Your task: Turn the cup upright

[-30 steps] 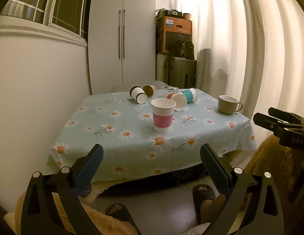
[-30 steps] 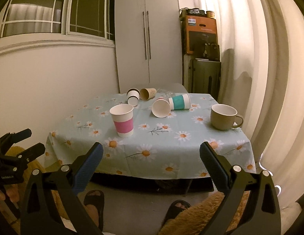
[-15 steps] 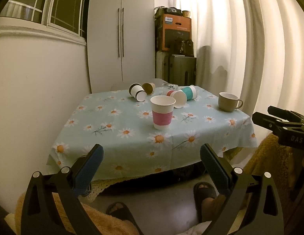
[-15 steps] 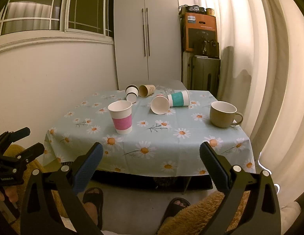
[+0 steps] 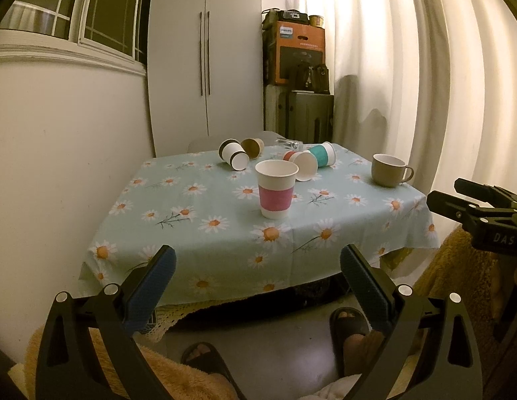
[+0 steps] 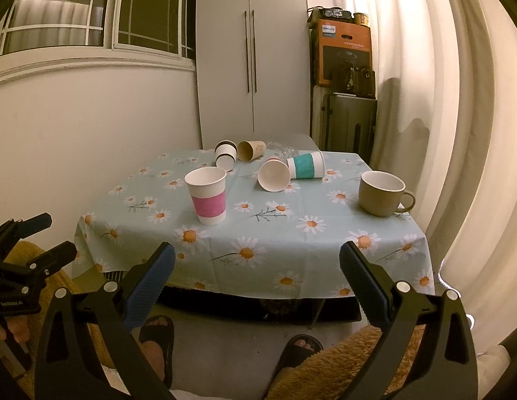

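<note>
A pink-banded paper cup (image 5: 276,189) (image 6: 207,195) stands upright near the table's front. Behind it several paper cups lie on their sides: a red-banded one (image 5: 301,164) (image 6: 274,175) with its mouth toward me, a teal-banded one (image 5: 322,154) (image 6: 306,165), a brown-and-white one (image 5: 233,154) (image 6: 224,154) and a plain brown one (image 5: 252,146) (image 6: 251,150). My left gripper (image 5: 257,268) (image 6: 35,240) is open and empty, well short of the table. My right gripper (image 6: 257,265) (image 5: 471,196) is open and empty too.
A beige mug (image 5: 388,170) (image 6: 382,193) stands upright at the table's right. The daisy tablecloth (image 5: 198,240) (image 6: 291,250) hangs over the front edge. A wall is at the left, curtains at the right, a wardrobe (image 5: 205,66) behind. My sandalled feet (image 5: 348,326) are below.
Both views have drifted slightly back and down, so the table sits a little higher and farther. No cup has moved. Both grippers stay open.
</note>
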Available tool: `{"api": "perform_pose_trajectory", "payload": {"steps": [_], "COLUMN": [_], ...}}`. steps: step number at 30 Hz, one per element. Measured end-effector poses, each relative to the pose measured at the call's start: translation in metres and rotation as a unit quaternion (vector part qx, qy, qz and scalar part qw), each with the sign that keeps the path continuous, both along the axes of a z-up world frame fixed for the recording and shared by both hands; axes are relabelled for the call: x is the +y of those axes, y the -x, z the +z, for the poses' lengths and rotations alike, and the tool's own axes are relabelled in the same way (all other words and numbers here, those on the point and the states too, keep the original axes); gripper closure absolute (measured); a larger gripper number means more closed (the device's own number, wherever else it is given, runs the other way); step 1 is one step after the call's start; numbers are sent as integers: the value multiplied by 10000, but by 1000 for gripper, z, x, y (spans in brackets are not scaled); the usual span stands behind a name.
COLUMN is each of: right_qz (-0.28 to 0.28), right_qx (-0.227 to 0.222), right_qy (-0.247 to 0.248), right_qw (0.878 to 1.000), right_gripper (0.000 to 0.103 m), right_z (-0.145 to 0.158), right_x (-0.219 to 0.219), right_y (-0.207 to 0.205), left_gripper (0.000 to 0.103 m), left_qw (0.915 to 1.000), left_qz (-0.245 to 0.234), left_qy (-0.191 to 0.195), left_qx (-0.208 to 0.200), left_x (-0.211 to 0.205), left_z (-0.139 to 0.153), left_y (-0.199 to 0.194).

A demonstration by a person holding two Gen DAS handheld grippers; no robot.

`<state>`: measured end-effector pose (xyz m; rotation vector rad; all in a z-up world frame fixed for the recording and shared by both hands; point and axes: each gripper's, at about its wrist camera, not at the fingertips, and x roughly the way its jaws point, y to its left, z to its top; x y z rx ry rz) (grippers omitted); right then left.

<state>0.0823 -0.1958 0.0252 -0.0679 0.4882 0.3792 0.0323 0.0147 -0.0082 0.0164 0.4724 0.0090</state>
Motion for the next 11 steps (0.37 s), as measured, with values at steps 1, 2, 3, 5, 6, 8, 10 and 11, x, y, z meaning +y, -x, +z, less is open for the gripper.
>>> {"api": "perform_pose_trajectory", "payload": {"steps": [1,2,3,5,6,8,10,11], "right_qz": [6,6,5,6,5,6,5,7], "right_qx": [8,6,-2,8,14,2,-8,-3], "right_qy": [5,8,7,7,6,5,8,2], "right_qw": [10000,10000,10000,10000,10000,10000,10000,10000], "right_gripper": [5,5,5,5,5,5,5,5], "right_z": [0,0,0,0,0,0,0,0], "right_x": [0,0,0,0,0,0,0,0], "right_y": [0,0,0,0,0,1,1,1], "left_gripper": [7,7,7,7,7,7,7,7], "left_qw": [10000,10000,10000,10000,10000,10000,10000,10000], "left_qz": [-3,-1,-3,-1,0,2,-2,-6], "left_qy": [5,0,-5,-7,-4,1,-3,-5], "left_qx": [1,2,1,3,6,3,7,7], "left_x": [0,0,0,0,0,0,0,0], "left_z": [-1,-1,-1,-1,-1,-1,-1,-1], "left_y": [0,0,0,0,0,0,0,0]}}
